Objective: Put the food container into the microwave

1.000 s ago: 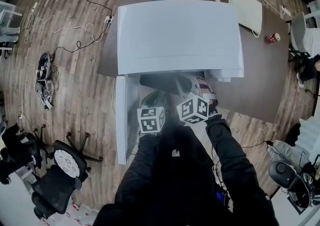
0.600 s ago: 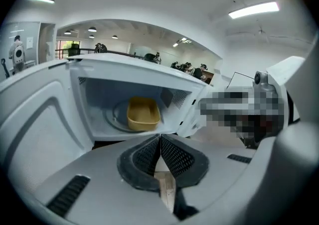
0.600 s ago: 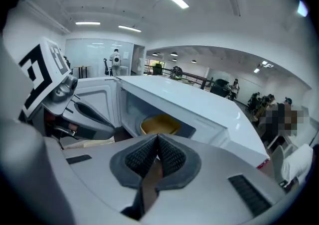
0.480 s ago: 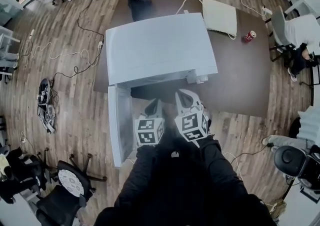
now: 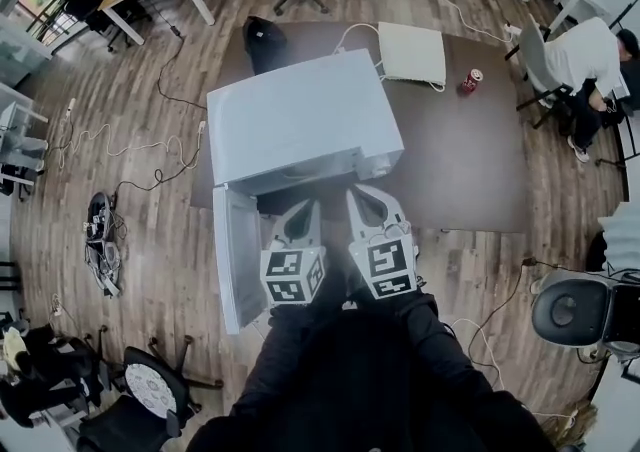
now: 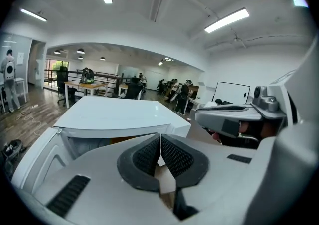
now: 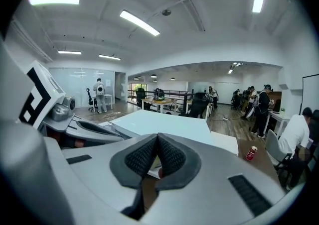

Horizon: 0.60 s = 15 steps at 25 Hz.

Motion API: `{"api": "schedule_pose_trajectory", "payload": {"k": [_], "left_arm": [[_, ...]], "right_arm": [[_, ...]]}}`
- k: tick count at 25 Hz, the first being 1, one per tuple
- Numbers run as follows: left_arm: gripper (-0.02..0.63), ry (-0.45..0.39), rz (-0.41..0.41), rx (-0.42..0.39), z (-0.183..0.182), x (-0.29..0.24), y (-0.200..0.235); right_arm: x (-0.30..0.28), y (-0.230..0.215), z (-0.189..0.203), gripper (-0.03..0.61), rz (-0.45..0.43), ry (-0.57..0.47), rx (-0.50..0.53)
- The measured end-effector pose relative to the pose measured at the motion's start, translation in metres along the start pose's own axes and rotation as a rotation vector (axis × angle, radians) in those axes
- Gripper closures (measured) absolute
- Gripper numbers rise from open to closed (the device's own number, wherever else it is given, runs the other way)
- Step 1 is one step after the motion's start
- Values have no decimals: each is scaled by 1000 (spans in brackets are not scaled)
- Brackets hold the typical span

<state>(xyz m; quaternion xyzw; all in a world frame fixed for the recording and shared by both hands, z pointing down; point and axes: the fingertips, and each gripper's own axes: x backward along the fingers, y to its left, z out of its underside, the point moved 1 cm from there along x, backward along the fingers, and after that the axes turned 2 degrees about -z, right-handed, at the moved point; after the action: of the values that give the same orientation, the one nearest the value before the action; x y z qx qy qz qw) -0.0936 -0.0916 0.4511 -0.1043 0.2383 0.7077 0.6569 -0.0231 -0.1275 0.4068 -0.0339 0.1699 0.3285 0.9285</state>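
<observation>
Your left claw and right claw have backed toward 6 o'clock, both pinched shut and empty, while the food container is unseen, presumably inside the open microwave at 12 o'clock.

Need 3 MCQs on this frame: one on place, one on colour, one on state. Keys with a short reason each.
1. Where does the red can stand?
A. on the table, right of the microwave
B. on the microwave's top
C. on the floor

2. The microwave's casing is:
A. black
B. white
C. red

3. The microwave door is:
A. shut
B. open, swung out at the left
C. taken off

Key: 1 A, the can sits on the brown tabletop; 2 B, the top panel is white; 3 B, the door sticks out towards the person.
</observation>
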Motion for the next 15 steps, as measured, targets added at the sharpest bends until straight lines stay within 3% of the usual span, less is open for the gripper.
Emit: {"api": "schedule_pose_trajectory", "payload": {"k": [15], "left_arm": [[580,-126,52,-46,-61,33,-49]], "right_arm": [[57,-14,-62,555,19,-191,-32]]}}
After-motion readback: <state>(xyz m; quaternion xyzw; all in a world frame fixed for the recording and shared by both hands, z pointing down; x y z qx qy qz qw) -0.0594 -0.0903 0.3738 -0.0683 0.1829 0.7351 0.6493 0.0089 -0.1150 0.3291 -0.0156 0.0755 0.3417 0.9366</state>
